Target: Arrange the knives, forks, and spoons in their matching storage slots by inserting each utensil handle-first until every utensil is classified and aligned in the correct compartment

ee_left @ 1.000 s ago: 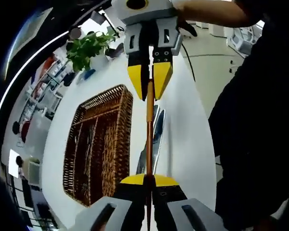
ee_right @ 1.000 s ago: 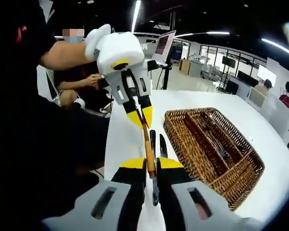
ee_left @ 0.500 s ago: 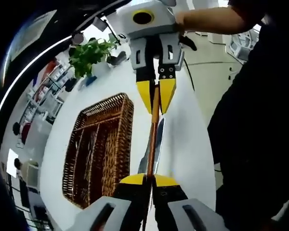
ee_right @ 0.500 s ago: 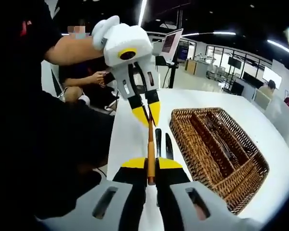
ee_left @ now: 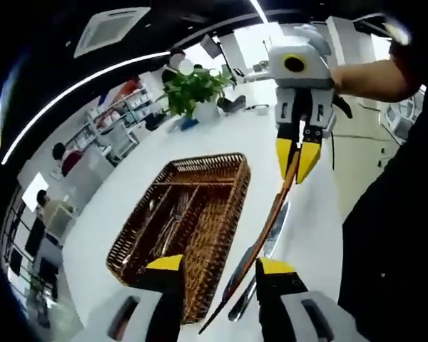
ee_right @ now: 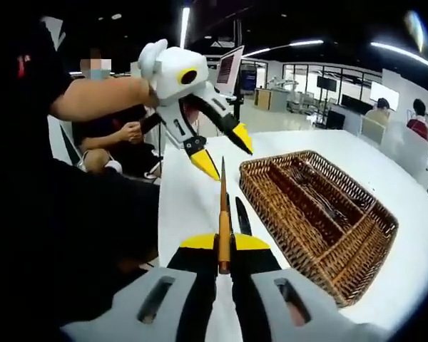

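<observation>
two yellow-tipped grippers hang over a white table point(ee_right: 192, 206), each held by a person in dark clothes. the right gripper point(ee_right: 224, 246) has its jaws pressed together on an orange-handled utensil point(ee_right: 223, 214), pinching it low on the handle so that the slim handle sticks out forward, away from the jaws, above the tabletop. in the left gripper view that same utensil point(ee_left: 271, 221) runs as a long slanted line from the right gripper point(ee_left: 297, 158) at the far end down toward the near edge, passing between the left gripper's own yellow tips without any clear contact.

the left gripper point(ee_left: 217, 265) has its jaws spread wide and grips nothing; in the right gripper view it point(ee_right: 225, 155) hangs just beyond the free end of the handle, its two tips splayed apart.

one brown wicker tray point(ee_right: 321, 214) sits on the table to the right of the held utensil, split lengthwise into long slots. in the left gripper view the tray point(ee_left: 221, 214) lies left of the utensil, and some metal cutlery point(ee_left: 172, 216) lies inside the slots; which kind i cannot tell. two dark-handled utensils point(ee_right: 237, 214) lie on the table just beside the tray. a leafy plant point(ee_left: 196, 87) stands at the far end.
</observation>
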`<act>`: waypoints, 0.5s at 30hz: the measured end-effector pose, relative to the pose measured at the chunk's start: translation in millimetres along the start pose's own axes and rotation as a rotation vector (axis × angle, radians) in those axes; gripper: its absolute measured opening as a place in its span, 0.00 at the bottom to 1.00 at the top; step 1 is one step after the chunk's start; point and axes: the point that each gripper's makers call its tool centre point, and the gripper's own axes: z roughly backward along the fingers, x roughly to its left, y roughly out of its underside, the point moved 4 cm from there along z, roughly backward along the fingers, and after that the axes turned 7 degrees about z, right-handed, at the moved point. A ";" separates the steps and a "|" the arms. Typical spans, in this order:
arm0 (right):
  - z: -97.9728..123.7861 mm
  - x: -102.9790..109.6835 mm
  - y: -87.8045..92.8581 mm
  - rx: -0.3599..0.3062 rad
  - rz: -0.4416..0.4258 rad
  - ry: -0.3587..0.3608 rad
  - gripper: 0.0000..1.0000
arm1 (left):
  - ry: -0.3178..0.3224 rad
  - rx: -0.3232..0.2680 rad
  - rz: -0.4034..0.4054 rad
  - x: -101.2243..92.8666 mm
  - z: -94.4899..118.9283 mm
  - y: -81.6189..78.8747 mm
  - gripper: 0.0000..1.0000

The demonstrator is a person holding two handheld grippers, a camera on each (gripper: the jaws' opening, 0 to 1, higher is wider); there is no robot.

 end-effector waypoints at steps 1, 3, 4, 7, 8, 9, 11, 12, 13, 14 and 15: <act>1.1 -1.1 0.6 -0.003 0.004 0.012 0.04 | 0.001 -0.010 0.032 0.9 1.6 -0.2 0.56; 3.8 -3.3 1.3 -0.006 -0.019 0.035 0.04 | -0.039 -0.060 0.084 9.5 5.4 -3.7 0.69; 5.2 -4.1 1.4 -0.010 -0.023 0.040 0.04 | -0.046 -0.091 0.114 12.3 8.1 -6.6 0.79; 7.3 -4.5 1.4 -0.009 -0.011 0.051 0.04 | -0.065 -0.141 0.176 17.6 12.5 -10.6 0.98; 8.0 -4.3 1.2 -0.006 -0.002 0.055 0.04 | -0.070 -0.158 0.212 21.9 16.4 -11.2 1.00; 8.7 -4.4 0.9 -0.003 0.001 0.063 0.04 | -0.060 -0.168 0.246 22.0 18.6 -12.4 1.00; 10.9 -7.9 -1.7 -0.011 -0.019 0.094 0.04 | -0.072 -0.208 0.302 27.4 25.9 -16.5 1.00; 12.4 -9.4 -2.7 -0.014 -0.023 0.108 0.04 | -0.082 -0.229 0.314 30.1 29.1 -18.2 1.00; 14.8 -12.8 -4.0 -0.020 -0.025 0.133 0.04 | -0.100 -0.246 0.330 33.6 33.8 -19.0 1.00; 17.0 -15.4 -4.9 -0.023 -0.032 0.155 0.04 | -0.112 -0.251 0.338 35.3 37.2 -18.5 1.00; 19.9 -18.2 -5.9 -0.028 -0.041 0.180 0.04 | -0.117 -0.252 0.342 35.8 40.9 -17.2 1.00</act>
